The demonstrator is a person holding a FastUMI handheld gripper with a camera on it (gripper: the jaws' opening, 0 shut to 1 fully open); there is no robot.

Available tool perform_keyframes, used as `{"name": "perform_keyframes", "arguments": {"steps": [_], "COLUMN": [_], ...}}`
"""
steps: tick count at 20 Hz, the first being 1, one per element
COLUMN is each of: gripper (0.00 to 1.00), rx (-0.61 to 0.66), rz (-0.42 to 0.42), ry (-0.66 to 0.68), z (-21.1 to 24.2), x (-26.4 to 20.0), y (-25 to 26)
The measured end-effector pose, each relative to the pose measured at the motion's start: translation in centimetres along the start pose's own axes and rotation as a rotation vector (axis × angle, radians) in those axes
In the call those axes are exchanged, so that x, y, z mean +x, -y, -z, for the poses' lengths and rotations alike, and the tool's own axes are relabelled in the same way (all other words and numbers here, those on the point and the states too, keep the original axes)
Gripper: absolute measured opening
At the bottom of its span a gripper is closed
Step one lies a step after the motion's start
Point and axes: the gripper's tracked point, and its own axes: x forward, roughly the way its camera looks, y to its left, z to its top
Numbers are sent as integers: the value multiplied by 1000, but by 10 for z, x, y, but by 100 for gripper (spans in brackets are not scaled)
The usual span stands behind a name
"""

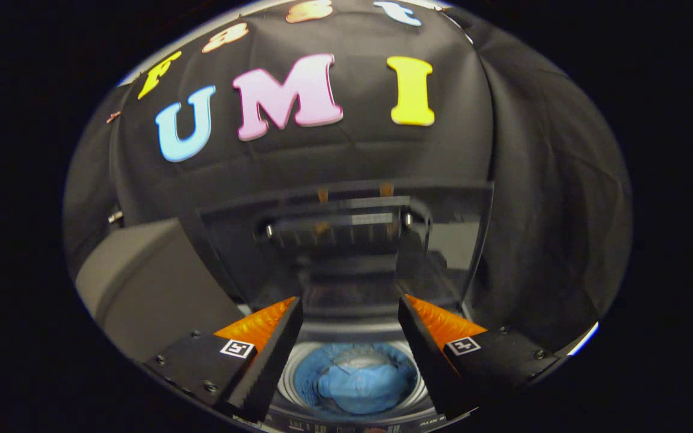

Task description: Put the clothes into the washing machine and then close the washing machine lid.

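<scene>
The washing machine's round drum (pixel 286 376) lies below me, seen between my two fingers. Blue clothes (pixel 358 382) lie bunched at its bottom. The dark glass lid (pixel 346 240) stands raised upright beyond the fingers, mirroring my gripper and the drum. My gripper (pixel 349 310) hangs above the drum mouth, open, with nothing between its fingers. The fingertips are apart from the lid and from the clothes.
A grey box-like surface (pixel 148 282) sits to the left of the machine, beside my left finger. Black booth cloth (pixel 545 198) hangs behind and to the right of the lid.
</scene>
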Motion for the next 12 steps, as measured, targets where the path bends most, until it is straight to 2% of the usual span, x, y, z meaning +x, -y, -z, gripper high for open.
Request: {"name": "perform_keyframes", "arguments": {"steps": [4, 6, 11, 12], "gripper": [99, 99, 99, 98], "rx": [-56, -101, -137, -78], "rz": [4, 0, 20, 14], "ry": [208, 242, -1, 35], "z": [-103, -135, -90, -100], "x": [3, 26, 82, 83], "y": [-4, -9, -9, -8]}}
